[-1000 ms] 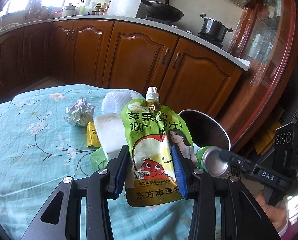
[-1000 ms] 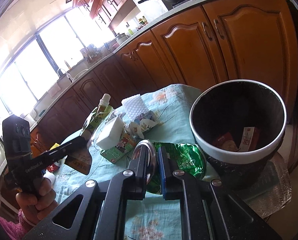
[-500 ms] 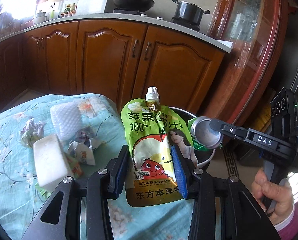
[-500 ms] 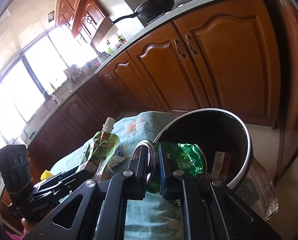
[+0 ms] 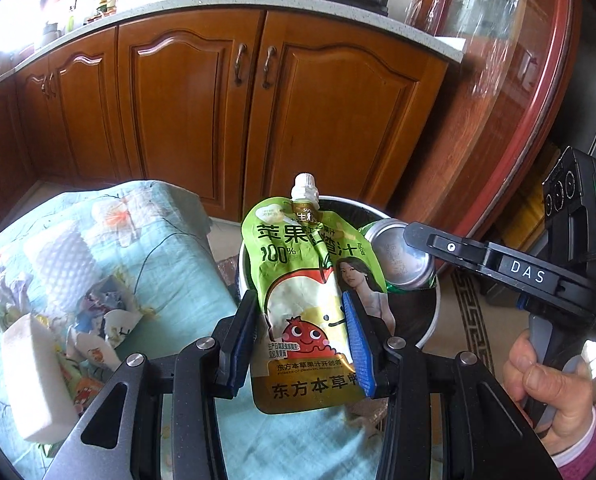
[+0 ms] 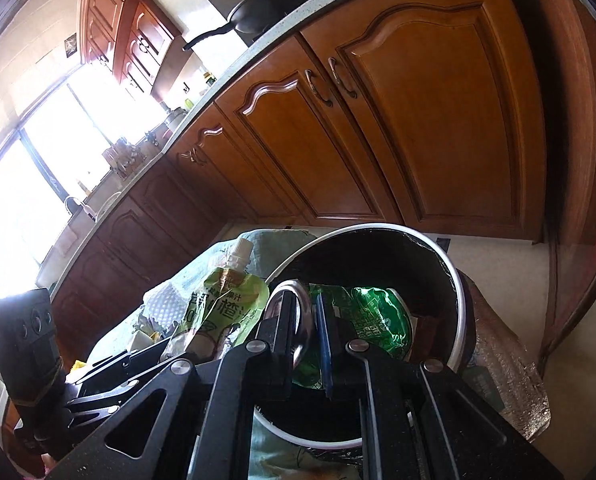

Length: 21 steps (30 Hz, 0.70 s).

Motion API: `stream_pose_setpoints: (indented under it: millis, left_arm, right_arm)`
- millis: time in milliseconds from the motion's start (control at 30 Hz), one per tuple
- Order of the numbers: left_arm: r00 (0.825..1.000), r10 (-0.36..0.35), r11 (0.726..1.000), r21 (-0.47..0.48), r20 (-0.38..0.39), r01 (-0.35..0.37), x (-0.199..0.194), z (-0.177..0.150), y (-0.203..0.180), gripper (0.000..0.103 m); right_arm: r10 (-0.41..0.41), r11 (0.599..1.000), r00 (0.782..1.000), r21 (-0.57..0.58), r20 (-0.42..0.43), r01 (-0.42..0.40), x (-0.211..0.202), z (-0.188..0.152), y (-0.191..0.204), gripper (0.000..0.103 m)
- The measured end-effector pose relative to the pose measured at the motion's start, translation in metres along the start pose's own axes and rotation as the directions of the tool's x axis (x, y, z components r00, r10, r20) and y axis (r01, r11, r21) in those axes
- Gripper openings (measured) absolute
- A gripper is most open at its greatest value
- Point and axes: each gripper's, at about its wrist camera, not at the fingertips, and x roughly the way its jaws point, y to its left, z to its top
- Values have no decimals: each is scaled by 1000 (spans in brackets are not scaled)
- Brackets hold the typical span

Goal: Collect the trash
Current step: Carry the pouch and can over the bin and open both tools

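left gripper (image 5: 304,338): its blue pads press on both sides of a green juice pouch (image 5: 310,276) and pinch it. the pouch stands upright between the fingers, with its white cap on top.
pouch place: in the left wrist view it hangs in front of the trash bin (image 5: 430,322), over the bin's near rim and the edge of the table. in the right wrist view the same pouch (image 6: 222,304) shows just left of the bin.
right gripper (image 6: 310,332): the jaws are pressed almost together and they pinch the rim of a crushed green can (image 6: 372,316).
can place: it is over the open mouth of the bin (image 6: 460,300), inside the ring of the white rim. in the left wrist view its silver end (image 5: 398,254) points to the camera, just beside the pouch.
bin: round, dark inside with a white rim, it stands on the floor beside the table. what lies at the bottom i cannot tell.
table (image 5: 170,248): covered by a light blue cloth with flowers. on it lie a white foam net (image 5: 64,266), a white block (image 5: 34,374), crumpled paper (image 5: 8,300) and torn wrappers (image 5: 98,320), well apart from the bin.
person: a hand (image 5: 554,390) with a pink sleeve holds the handle of the right gripper.
background: brown wooden cabinets (image 5: 226,108), a wok (image 6: 270,12) on the counter.
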Motion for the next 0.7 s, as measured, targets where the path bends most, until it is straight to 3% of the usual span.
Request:
stream_pose_setpoints:
  millis: [567, 633, 700]
  left_arm:
    - [996, 4, 1000, -6, -92, -4, 54, 23, -7, 45]
    - [996, 7, 1000, -10, -90, -8, 53, 23, -7, 48]
    - [996, 10, 1000, -11, -85, -11, 50, 23, -7, 58]
  right_arm:
    - [-26, 999, 998, 45, -57, 28, 27, 2, -22, 10]
    - [-31, 998, 998, 46, -59, 34, 28, 3, -22, 11]
    - [-34, 998, 998, 47, -61, 37, 29, 4, -22, 16]
